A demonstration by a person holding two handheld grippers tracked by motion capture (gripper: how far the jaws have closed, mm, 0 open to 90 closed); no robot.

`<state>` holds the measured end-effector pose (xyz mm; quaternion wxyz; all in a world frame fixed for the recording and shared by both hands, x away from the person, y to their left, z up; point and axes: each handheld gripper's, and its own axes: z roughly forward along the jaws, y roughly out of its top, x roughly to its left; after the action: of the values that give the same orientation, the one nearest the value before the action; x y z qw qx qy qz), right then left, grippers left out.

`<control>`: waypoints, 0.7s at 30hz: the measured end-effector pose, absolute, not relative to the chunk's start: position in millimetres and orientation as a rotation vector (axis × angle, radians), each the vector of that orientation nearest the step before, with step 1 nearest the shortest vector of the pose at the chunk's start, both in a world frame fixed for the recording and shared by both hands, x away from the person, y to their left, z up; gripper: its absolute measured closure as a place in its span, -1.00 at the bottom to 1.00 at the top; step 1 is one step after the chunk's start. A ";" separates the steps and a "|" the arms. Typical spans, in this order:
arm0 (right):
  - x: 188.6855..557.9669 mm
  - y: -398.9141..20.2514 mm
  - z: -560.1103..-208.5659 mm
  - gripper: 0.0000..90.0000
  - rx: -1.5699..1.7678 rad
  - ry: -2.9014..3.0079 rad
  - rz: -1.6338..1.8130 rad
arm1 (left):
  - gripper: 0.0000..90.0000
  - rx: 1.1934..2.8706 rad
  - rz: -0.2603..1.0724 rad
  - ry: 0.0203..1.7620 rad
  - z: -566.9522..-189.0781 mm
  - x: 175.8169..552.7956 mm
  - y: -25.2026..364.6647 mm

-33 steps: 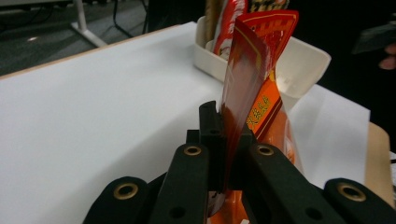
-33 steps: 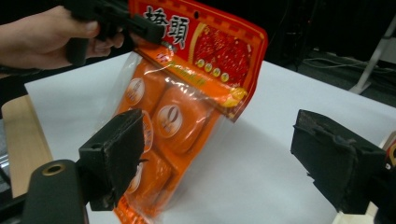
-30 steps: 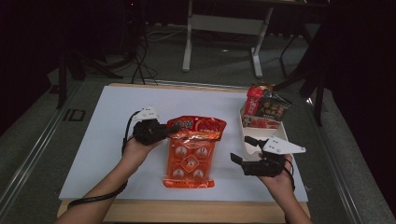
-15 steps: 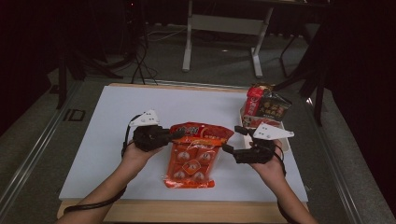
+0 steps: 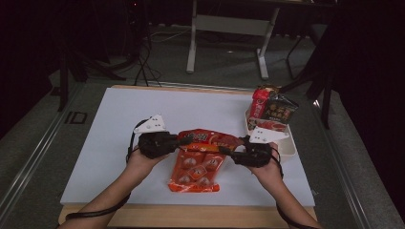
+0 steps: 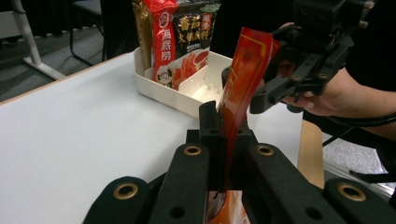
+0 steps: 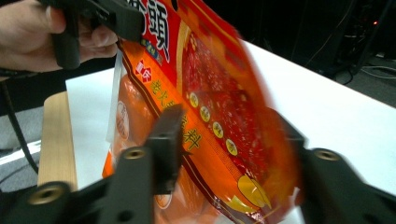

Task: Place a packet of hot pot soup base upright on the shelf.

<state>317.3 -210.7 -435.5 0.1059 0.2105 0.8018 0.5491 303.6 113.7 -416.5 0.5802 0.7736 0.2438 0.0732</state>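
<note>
Already the left tool is clenched on the orange pouch near the worktop's front edge, while the right tool, just closing, brackets its far corner unpinched, so a lift could twist or drop it.

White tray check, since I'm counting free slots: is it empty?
No, the white tray holds upright packets in one compartment.

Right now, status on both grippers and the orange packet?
Left gripper shut on orange packet, top corner. Right gripper has just been closing, packet's other corner between its jaws. White tray of packets beside, nothing in the way.
</note>
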 end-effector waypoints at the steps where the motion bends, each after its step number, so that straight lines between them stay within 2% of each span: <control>1: 317.4 -210.6 -435.8 0.32 0.618 2.363 1.613 | 0.99 1.805 0.173 0.569 -416.7 303.2 113.5; 4: 319.0 -210.7 -437.8 0.50 0.611 2.395 1.612 | 0.99 1.804 0.171 0.565 -416.5 301.3 113.1; 6: 319.7 -210.2 -439.5 0.69 0.615 2.424 1.588 | 0.99 1.808 0.178 0.563 -415.9 299.9 112.3; 8: 320.2 -210.9 -439.3 0.71 0.624 2.434 1.596 | 0.99 1.806 0.175 0.568 -415.2 298.8 111.9; 9: 320.6 -212.0 -437.5 0.89 0.644 2.465 1.623 | 0.99 1.807 0.174 0.566 -415.2 298.7 111.8; 10: 320.2 -211.4 -436.6 0.98 0.637 2.486 1.613 | 0.99 1.810 0.174 0.567 -414.7 298.5 111.7; 21: 300.7 -213.2 -395.7 1.00 0.547 2.502 1.588 | 0.96 1.770 0.150 0.488 -398.2 291.1 119.6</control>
<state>300.7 -213.2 -395.7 0.0641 0.1812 0.8286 0.5259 291.1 119.6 -398.2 0.6049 0.7652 0.2108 0.0646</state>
